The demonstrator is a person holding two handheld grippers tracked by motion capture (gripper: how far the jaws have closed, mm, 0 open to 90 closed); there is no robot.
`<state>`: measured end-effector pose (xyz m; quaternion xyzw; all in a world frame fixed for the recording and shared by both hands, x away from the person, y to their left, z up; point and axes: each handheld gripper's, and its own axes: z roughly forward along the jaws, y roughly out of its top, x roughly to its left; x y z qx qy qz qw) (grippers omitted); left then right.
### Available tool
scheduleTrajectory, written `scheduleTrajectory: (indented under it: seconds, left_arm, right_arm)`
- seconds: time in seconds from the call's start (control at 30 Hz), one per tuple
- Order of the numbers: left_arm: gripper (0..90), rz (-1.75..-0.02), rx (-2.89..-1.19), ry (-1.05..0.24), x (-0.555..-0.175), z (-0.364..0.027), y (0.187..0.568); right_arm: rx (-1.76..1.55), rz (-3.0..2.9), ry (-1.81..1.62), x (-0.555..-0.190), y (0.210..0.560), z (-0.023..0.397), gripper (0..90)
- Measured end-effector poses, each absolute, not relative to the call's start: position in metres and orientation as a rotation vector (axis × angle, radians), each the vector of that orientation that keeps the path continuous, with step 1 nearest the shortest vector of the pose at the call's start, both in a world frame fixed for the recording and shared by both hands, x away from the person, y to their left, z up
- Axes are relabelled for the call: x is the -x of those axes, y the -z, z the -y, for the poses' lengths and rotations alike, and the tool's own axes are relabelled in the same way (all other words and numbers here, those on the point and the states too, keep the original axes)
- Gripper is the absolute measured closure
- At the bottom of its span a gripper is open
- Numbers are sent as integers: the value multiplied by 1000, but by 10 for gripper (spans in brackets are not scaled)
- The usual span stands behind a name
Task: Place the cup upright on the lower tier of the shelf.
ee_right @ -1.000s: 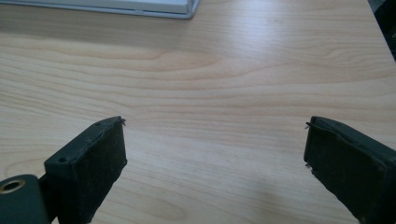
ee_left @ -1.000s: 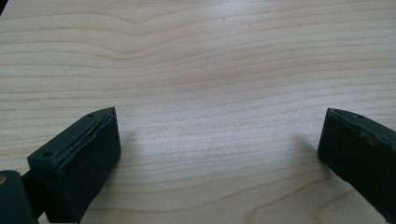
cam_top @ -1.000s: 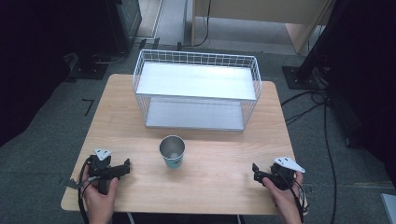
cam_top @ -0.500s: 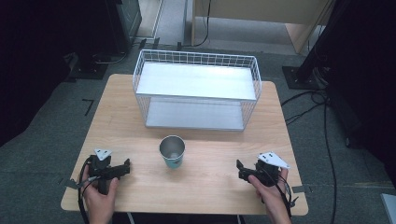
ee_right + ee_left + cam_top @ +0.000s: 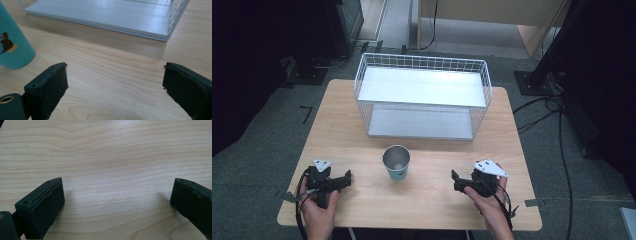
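**Cup untouched, both claws wide open**

Work on the cup point(image 5: 396, 162) has hardly begun, as far as the pictures let you judge. It stands upright on the table point(image 5: 362, 135), open mouth up, not grasped by anything. Your right gripper point(image 5: 455, 180) is the nearer one: the cup sits ahead of it and off to the left of its jaws, near but apart. From the right gripper view point(image 5: 115, 87) the jaws stand spread wide with bare wood between them, and the teal cup point(image 5: 12, 45) shows at the left edge, outside the gap. So this claw holds nothing.

Your left gripper point(image 5: 346, 179) rests low over the table with its jaws pointing toward the cup, which lies ahead of it and somewhat apart. In the left gripper view point(image 5: 117, 202) the jaws are likewise spread apart with plain wood grain between them, gripping nothing.

Beyond the cup, farther from both claws, stands the wire rack point(image 5: 422, 95) with an upper and a lower shelf, both bare. If the cup is meant for that rack, then everything is left: swing the right claw left to bracket the cup, close, lift, carry.

No readable writing anywhere. The cup carries a small printed figure point(image 5: 6, 42), dark with a touch of red and yellow; you cannot tell what it depicts.
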<state>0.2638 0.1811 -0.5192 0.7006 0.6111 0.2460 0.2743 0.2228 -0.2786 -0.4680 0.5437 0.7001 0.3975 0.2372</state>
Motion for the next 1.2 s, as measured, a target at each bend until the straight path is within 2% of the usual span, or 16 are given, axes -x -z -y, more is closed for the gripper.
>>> scheduleTrajectory:
  seconds: [1.2]
  left_arm:
    - [0,-1643,-1884,-662,-264,-181,519]
  right_arm:
    - [-1330,-2052,-1171,-231,468,193,54]
